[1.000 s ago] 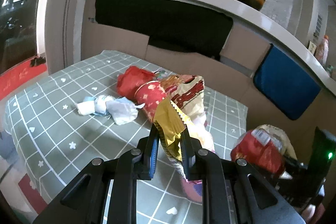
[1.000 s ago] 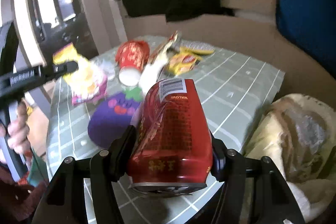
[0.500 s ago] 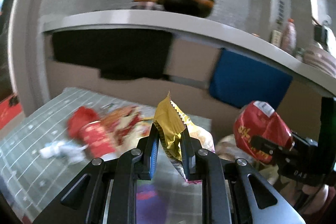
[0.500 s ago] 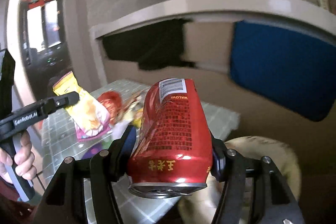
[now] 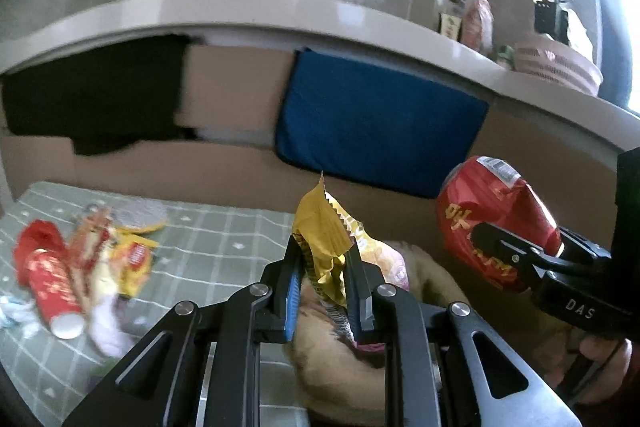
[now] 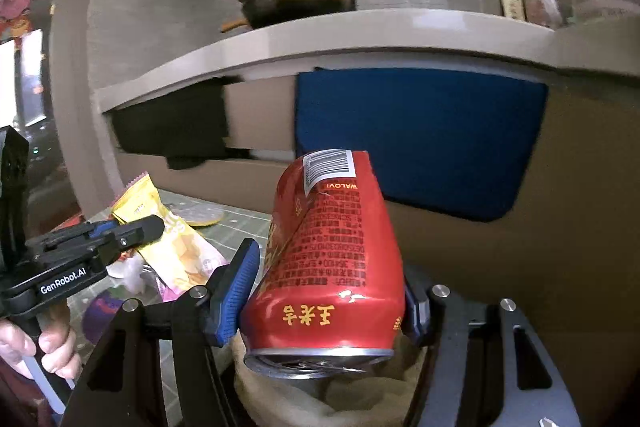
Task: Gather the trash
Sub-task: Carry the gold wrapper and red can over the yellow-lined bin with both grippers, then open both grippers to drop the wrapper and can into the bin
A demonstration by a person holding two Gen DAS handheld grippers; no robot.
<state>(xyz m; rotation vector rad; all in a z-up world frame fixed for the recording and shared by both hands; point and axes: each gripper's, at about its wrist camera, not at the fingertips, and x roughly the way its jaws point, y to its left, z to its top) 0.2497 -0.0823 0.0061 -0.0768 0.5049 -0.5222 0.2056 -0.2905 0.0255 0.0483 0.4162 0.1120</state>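
My left gripper (image 5: 323, 283) is shut on a yellow snack wrapper (image 5: 324, 231), held in the air above a tan bag (image 5: 340, 379). The wrapper also shows in the right wrist view (image 6: 172, 243), with the left gripper (image 6: 132, 233) at left. My right gripper (image 6: 328, 291) is shut on a dented red can (image 6: 328, 259), held over the tan bag (image 6: 312, 403). The can (image 5: 492, 219) also shows at the right of the left wrist view. More trash lies on the checked table (image 5: 224, 247): a red cup (image 5: 52, 291), wrappers (image 5: 124, 255) and white tissue (image 5: 12, 311).
A purple object (image 6: 100, 311) lies on the table near the bag. Behind the table stand brown cardboard panels with a blue cloth (image 5: 376, 123) and a black cloth (image 5: 92, 99) hanging under a white shelf (image 5: 280, 15).
Both grippers have swung right, away from the table's trash, carrying the wrapper and the can over the tan bag. Both views now face the blue cloth.
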